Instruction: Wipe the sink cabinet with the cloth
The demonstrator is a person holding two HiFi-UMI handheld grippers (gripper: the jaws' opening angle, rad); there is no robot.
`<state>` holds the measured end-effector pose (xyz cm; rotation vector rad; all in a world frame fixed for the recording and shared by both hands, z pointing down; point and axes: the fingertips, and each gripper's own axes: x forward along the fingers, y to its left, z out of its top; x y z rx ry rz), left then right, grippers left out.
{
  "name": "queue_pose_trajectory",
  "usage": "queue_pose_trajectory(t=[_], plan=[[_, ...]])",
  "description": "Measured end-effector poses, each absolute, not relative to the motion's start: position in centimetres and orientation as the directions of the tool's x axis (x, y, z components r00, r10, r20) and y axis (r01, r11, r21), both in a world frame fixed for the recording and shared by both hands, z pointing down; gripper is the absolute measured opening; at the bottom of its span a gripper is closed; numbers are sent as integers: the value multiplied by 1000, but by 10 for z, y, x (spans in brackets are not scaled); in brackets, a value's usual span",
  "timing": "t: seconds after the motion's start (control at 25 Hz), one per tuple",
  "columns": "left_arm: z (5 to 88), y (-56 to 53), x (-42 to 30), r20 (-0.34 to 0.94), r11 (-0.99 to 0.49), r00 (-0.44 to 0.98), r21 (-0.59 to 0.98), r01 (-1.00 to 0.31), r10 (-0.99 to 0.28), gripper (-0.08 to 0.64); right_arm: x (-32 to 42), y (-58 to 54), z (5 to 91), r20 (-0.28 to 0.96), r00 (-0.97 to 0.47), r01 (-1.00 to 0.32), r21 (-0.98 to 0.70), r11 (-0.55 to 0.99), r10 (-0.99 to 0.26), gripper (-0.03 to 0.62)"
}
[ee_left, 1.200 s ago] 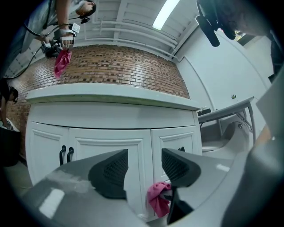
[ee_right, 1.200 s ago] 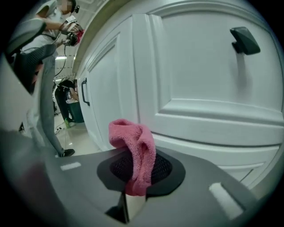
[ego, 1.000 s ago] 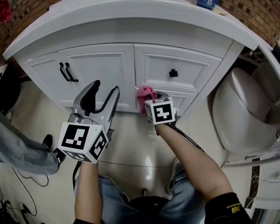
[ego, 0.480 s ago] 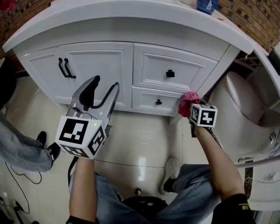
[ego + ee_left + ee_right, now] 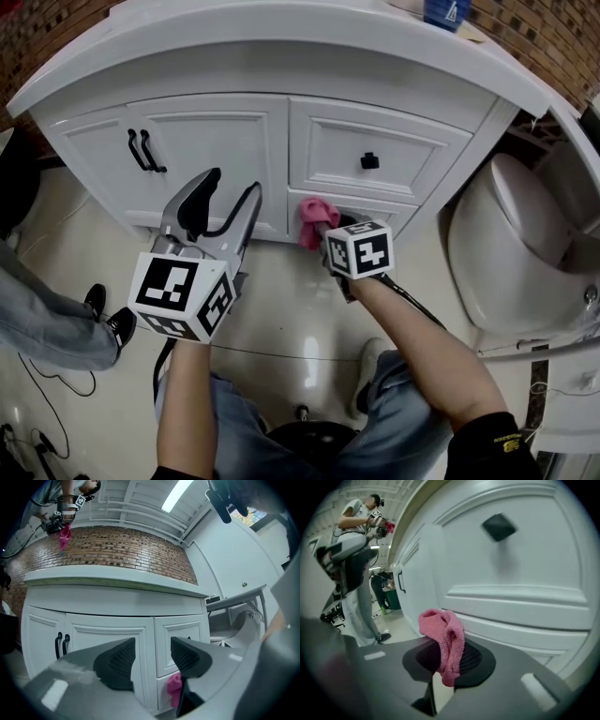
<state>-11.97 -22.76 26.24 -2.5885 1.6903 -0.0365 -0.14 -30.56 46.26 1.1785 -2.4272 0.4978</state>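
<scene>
The white sink cabinet point(image 5: 216, 150) curves across the top of the head view, with two drawers on its right half. My right gripper point(image 5: 323, 225) is shut on a pink cloth point(image 5: 314, 218) and presses it against the left end of the lower drawer front. In the right gripper view the cloth point(image 5: 445, 641) bunches between the jaws, close to the drawer panel point(image 5: 520, 578). My left gripper point(image 5: 220, 197) hangs open in front of the cabinet door, holding nothing, its fingers point(image 5: 117, 660) spread apart. The cloth point(image 5: 174, 688) shows low beside them.
Black handles point(image 5: 145, 150) sit on the left door and a black knob point(image 5: 369, 160) on the upper drawer. A white toilet point(image 5: 506, 244) stands close on the right. A blue item point(image 5: 442, 11) rests on the countertop. A person's leg and shoe point(image 5: 103, 319) are at the left.
My right gripper swung with the cloth from the drawer's left end to the cabinet's right corner and has now come back left. The left gripper has barely moved.
</scene>
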Motion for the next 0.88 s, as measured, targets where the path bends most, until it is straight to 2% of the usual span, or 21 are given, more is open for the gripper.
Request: queue_pose_trajectory(t=[0.16, 0.36, 0.56, 0.88], plan=[[262, -226, -126, -4, -387, 388, -52, -921, -922, 235, -51, -320, 481, 508, -569, -809, -204, 551, -647, 55], [262, -223, -146, -2, -362, 362, -42, -931, -932, 235, -50, -333, 481, 517, -553, -826, -241, 510, -653, 55], [261, -223, -148, -7, -373, 374, -42, -927, -927, 235, 20, -332, 483, 555, -454, -880, -157, 448, -697, 55], [259, -219, -138, -8, -400, 401, -58, -915, -916, 235, 185, -326, 487, 584, -231, -967, -48, 251, -779, 55]])
